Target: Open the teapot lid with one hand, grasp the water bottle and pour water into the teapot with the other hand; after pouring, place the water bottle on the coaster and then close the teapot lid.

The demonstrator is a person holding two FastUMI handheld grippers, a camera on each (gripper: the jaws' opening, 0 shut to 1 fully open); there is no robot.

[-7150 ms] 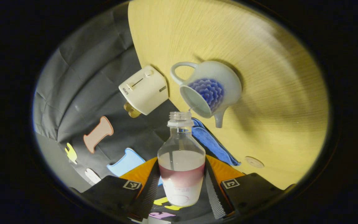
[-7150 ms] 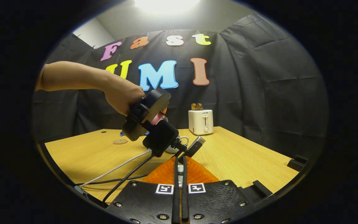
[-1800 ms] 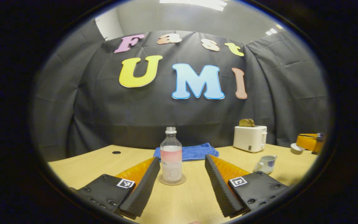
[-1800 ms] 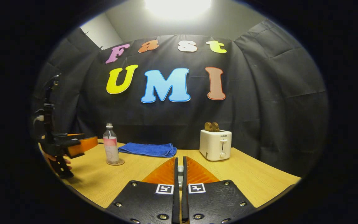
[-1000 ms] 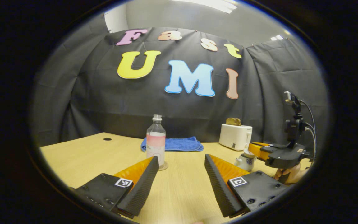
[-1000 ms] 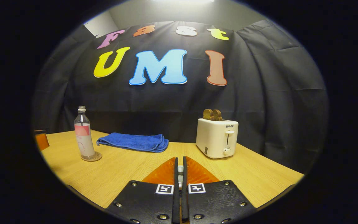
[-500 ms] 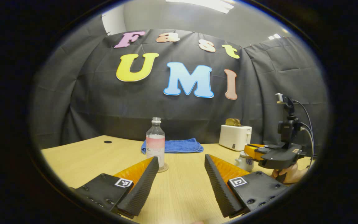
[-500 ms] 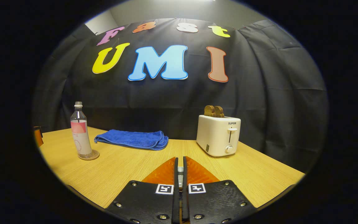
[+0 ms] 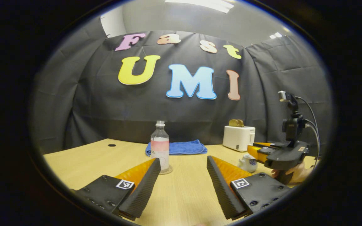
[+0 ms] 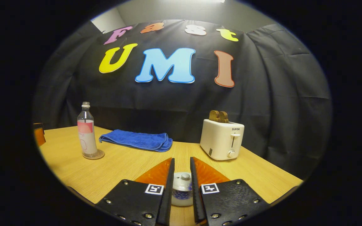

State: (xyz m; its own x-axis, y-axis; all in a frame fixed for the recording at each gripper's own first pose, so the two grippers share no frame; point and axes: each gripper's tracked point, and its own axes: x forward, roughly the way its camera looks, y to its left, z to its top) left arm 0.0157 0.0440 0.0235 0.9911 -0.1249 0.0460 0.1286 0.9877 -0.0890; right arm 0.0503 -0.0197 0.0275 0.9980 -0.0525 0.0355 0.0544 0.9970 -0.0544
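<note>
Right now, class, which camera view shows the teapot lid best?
The right gripper view: the teapot lid sits close between that gripper's open fingers, knob up, on the teapot. The left gripper view shows the teapot small and far off, its lid hard to make out.

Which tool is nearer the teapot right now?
Right. The right tool has its fingers open on either side of the teapot; the left tool sits farther off, open, facing the water bottle.

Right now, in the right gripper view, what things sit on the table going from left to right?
water bottle on its coaster → blue towel → teapot → toaster
</note>
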